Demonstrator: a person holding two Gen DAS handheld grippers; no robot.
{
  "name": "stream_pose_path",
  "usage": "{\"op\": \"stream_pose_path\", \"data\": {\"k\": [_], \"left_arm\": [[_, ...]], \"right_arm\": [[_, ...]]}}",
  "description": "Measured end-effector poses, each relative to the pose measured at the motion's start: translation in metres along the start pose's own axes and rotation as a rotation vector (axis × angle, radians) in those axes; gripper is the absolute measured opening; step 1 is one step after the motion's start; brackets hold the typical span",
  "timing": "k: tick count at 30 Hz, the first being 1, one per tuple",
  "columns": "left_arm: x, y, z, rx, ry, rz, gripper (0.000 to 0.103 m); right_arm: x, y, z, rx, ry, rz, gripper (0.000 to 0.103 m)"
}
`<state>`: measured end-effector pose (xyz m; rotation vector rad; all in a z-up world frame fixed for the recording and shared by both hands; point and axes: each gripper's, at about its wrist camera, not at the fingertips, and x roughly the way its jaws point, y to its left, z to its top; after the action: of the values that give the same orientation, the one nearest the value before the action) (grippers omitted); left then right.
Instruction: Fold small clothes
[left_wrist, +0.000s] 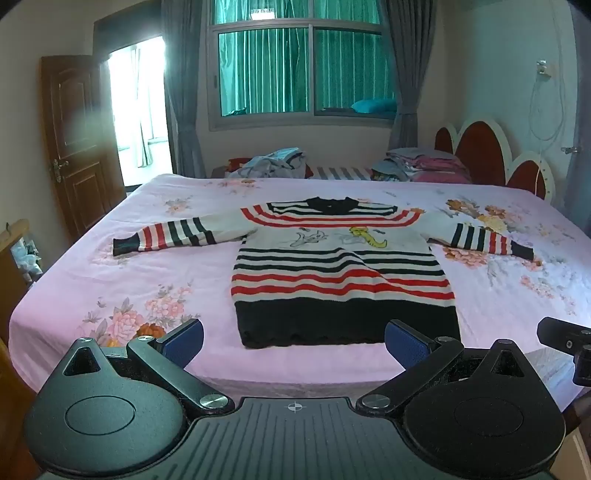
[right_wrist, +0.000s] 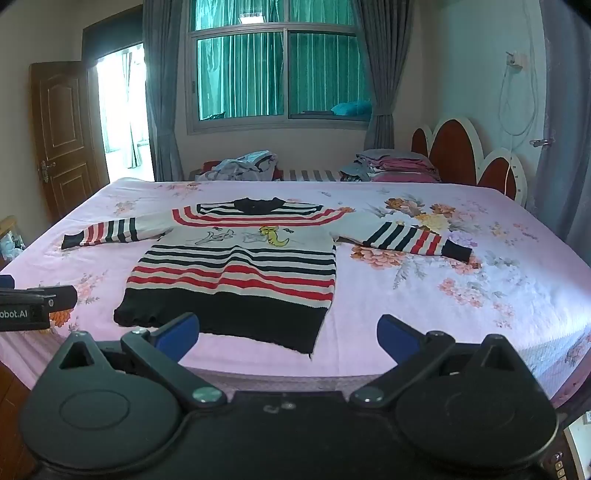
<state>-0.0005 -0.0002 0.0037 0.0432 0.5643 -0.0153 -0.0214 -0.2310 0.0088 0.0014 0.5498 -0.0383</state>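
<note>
- A striped sweater (left_wrist: 343, 273) lies flat, face up, on the pink floral bedsheet (left_wrist: 110, 280); both sleeves are spread sideways, the black hem nearest the bed's front edge; a cartoon print crosses the chest
- The left gripper (left_wrist: 293, 341) hangs before the hem, jaws spread wide, nothing between its 2 blue pads (left_wrist: 184, 341)
- The right gripper (right_wrist: 288, 338) hovers near the hem's right corner, likewise wide and empty
- Loose clothes (left_wrist: 273, 162) and a folded stack (left_wrist: 421, 164) sit beyond the bed's far edge, under the window (left_wrist: 299, 70)
</note>
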Motion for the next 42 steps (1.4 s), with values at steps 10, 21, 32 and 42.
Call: {"op": "stream_pose_path", "data": {"k": [10,21,32,42], "left_arm": [[-0.0021,-0.0005,0.0001,0.004,-0.004,0.001,0.103],[-0.004,-0.0022,0.0,0.005,-0.002,-0.001,0.103],[-0.0061,-0.0012,-0.003,0.002,-0.005,-0.003,0.103],[-0.0083,-0.0018,-0.0053,0.0,-0.008,-0.001,0.103]], "right_arm": [[0.0003,-0.0008,0.0005,0.001,0.0,0.0,0.103],[0.0014,-0.0005,0.0017,0.001,0.001,-0.002,0.103],[0.0005,-0.0001,0.0015,0.004,-0.002,-0.001,0.103],[-0.0019,-0.0003,0.0032,0.004,-0.003,-0.001,0.103]]}}
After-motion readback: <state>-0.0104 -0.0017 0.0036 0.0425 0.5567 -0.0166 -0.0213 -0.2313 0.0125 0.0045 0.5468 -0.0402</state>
